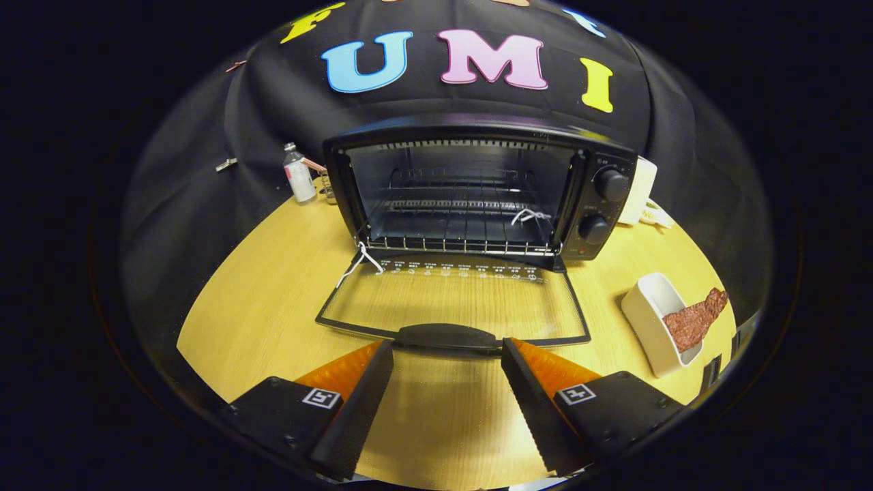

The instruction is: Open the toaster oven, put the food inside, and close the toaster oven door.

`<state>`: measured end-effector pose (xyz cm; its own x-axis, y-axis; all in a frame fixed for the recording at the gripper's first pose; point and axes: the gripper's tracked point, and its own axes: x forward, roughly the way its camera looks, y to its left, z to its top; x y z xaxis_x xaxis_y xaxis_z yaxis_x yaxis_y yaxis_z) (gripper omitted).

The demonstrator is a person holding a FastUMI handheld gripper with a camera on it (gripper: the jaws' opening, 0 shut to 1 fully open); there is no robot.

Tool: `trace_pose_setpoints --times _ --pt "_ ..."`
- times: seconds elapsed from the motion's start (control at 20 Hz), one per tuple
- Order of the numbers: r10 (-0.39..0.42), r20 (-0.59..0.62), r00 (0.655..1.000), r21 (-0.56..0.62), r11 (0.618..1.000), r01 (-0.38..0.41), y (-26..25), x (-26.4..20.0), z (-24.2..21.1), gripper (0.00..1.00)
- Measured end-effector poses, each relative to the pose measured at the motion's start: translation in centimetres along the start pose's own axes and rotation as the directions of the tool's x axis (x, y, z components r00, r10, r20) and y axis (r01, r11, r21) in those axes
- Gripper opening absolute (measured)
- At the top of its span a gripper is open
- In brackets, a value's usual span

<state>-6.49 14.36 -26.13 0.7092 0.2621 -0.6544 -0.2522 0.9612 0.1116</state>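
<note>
Two fingers of gripper (447, 354) spread wide, nothing held, tips just short of door handle (447, 336). Toaster oven (477, 191) on wooden table (259, 293), glass door (453, 300) dropped flat onto tabletop, wire rack (453, 242) visible inside. Slice of meat (694, 318) lying in white dish (651, 320), right of door, apart from oven. Small bottle (299, 176) left of oven.

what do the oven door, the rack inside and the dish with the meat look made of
Oven door: clear glass in a dark frame; the table's grain shows through. Rack: bare shiny wire, likely steel. Dish: smooth glossy white, probably ceramic, perhaps plastic. The gripper is open just before the door handle.
</note>
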Motion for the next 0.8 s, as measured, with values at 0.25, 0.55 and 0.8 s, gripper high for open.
trace_pose_setpoints --times 0.25,0.55,0.8 --pt "-0.012 0.108 0.994 -0.04 0.999 0.016 -3.7 -4.3 5.2 0.98" --pt "-0.032 0.241 0.97 -0.043 0.998 0.044 -12.2 -7.9 10.4 0.97" --pt "-0.082 0.216 0.973 0.019 0.997 0.08 -21.9 -9.1 10.5 0.97"
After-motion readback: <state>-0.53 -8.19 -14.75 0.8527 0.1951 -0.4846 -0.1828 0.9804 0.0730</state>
